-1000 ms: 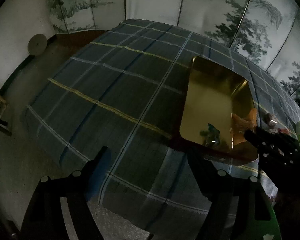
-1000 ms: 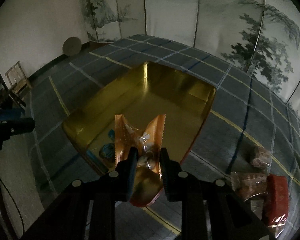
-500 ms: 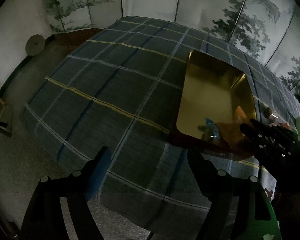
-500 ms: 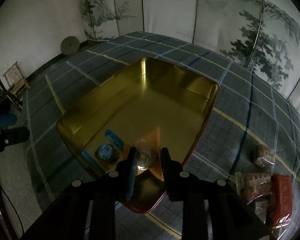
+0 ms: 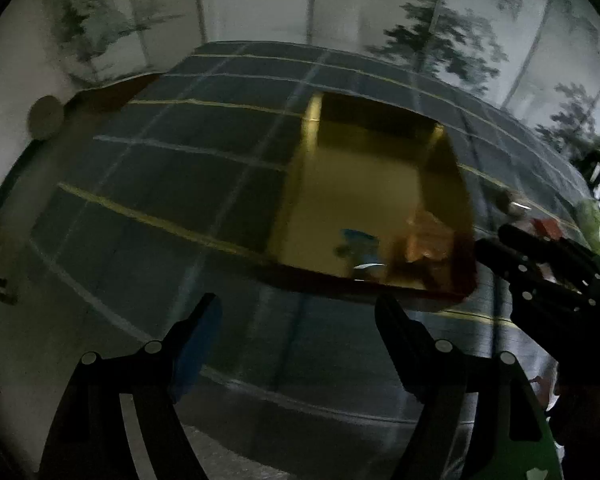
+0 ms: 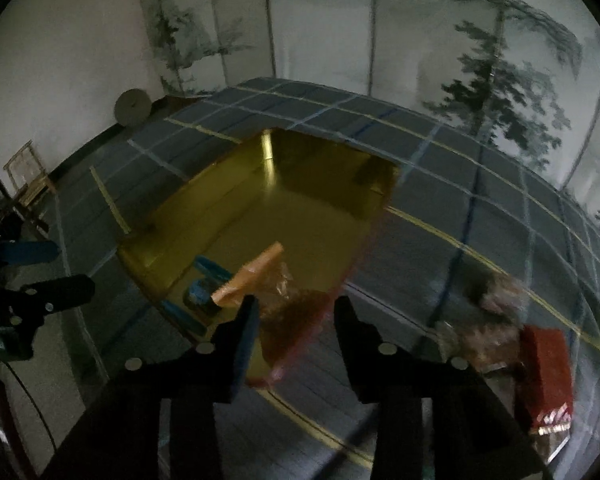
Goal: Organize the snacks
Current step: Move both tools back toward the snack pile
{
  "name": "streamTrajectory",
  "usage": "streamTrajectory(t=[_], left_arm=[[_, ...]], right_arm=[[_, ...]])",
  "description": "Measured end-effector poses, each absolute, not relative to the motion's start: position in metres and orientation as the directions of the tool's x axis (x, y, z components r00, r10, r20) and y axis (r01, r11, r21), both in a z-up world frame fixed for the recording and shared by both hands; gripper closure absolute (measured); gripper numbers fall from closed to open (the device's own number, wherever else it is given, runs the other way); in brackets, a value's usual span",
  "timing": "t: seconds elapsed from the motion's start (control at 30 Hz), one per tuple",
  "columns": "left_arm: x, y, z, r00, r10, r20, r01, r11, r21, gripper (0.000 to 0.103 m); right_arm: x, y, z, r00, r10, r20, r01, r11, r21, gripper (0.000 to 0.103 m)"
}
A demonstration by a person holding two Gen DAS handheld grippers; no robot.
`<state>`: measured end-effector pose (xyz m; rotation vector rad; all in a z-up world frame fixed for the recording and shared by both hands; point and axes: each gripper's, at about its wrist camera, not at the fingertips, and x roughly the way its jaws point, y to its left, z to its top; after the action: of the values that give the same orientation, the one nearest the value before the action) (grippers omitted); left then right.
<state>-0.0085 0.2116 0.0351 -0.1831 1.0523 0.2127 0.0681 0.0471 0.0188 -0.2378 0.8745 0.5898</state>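
so going left to right: our left gripper [image 5: 296, 332] hangs over the near edge of the checked tablecloth [image 5: 172, 184] with its jaws wide and nothing in them, probably just parked out of the way while the other hand works. next over is the gold tin [image 6: 308, 216], open side up so snacks can drop straight in. at its near end there's a blue wrapped snack [image 6: 202, 292] and, right beside it, the orange packet [image 6: 256, 276] lying on the tin floor. our right gripper [image 6: 296, 320] sits just over the tin's near rim, jaws have just been opening and now stand partly apart, not pressing on the packet, so it looks released. far right on the cloth, well apart from the tin, the unsorted pile waits: a couple of brown packets [image 6: 496, 296] and a red pack [image 6: 548, 376].
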Motion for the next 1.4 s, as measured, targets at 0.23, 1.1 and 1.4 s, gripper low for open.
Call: streamTrajectory(t=[0.23,1.1,1.4], left_arm=[[0.006,0.162,0.033,0.484,0.014,-0.875,-0.153,0.986,-0.068,0.028],[0.022,0.055,0.004,0.399,-0.071,-0.914,0.062,0.997,-0.051,0.028],[0.024,0.055,-0.002,0.383,-0.08,-0.92,0.062,0.996,-0.06,0.028]], right_arm=[[0.063,-0.024,0.032,0.553,0.349,-0.757,-0.492,0.869,0.041,0.063],[0.045,-0.147,-0.02,0.491,0.292,-0.821,-0.357,0.927,0.116,0.063],[0.064,-0.129,-0.034,0.465,0.321,-0.825,-0.341,0.925,0.168,0.063]])
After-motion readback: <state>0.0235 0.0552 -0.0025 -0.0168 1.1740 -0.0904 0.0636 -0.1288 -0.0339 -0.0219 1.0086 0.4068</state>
